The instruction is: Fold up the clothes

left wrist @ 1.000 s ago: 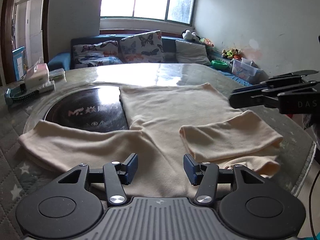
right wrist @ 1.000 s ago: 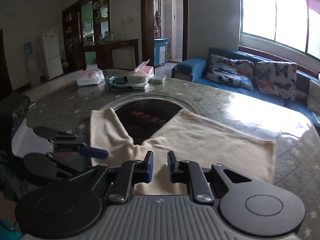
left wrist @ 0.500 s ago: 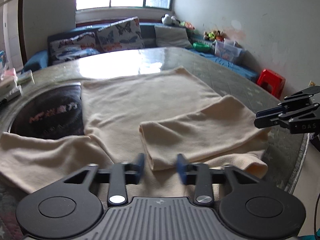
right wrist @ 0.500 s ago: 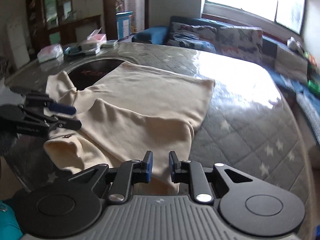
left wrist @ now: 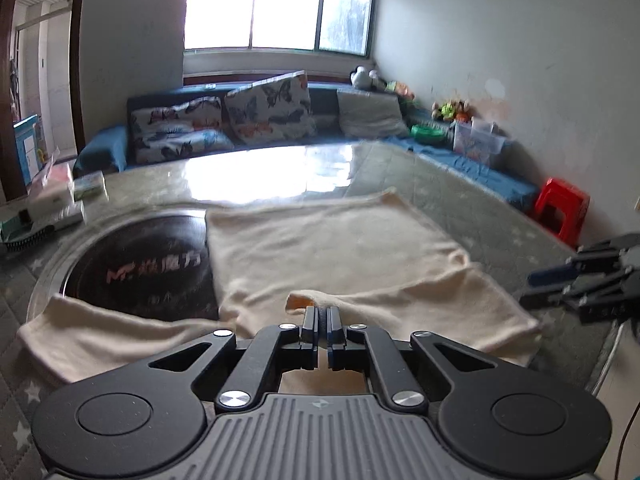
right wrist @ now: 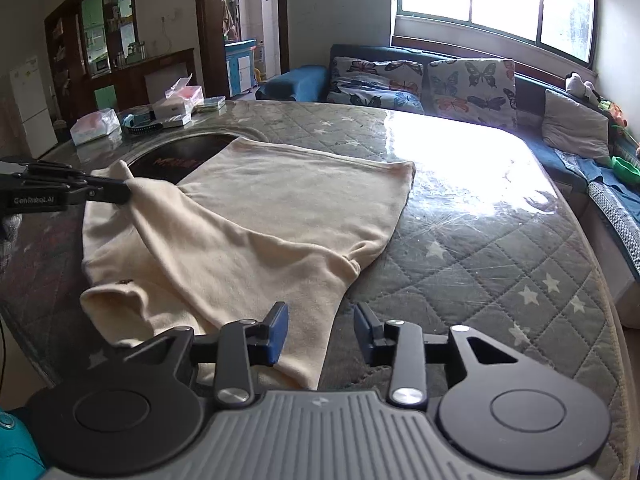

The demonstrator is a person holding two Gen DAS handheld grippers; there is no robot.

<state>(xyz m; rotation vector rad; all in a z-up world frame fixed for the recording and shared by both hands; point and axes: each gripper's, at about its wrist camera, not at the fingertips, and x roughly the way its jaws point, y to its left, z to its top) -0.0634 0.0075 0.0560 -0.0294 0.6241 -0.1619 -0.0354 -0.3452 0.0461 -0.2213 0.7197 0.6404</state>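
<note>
A cream long-sleeved shirt [left wrist: 332, 248] lies spread on the round table. My left gripper [left wrist: 321, 312] is shut on the cuff of the sleeve [left wrist: 420, 296] that is folded across the near part of the shirt. The right wrist view shows the left gripper [right wrist: 124, 192] holding that cuff a little above the shirt [right wrist: 280, 208], with the fabric pulled into a ridge. My right gripper [right wrist: 322, 320] is over the shirt's near corner and its jaws are opening. The cloth edge lies under the gap, and the pads do not press on it. It also shows blurred at the right edge, right gripper [left wrist: 528, 288].
A dark turntable disc [left wrist: 140, 268] sits in the table's middle, partly under the shirt. The other sleeve [left wrist: 100, 328] lies across its near rim. Tissue packs, boxes and a brush [left wrist: 52, 200] stand at the far left. The quilted table top [right wrist: 520, 280] extends to the right; a sofa and red stool [left wrist: 564, 208] stand beyond.
My left gripper has closed on the folded sleeve's cuff and raised it slightly. My right gripper swung over to the shirt's other side, dropped lower, and its jaws have spread apart.
</note>
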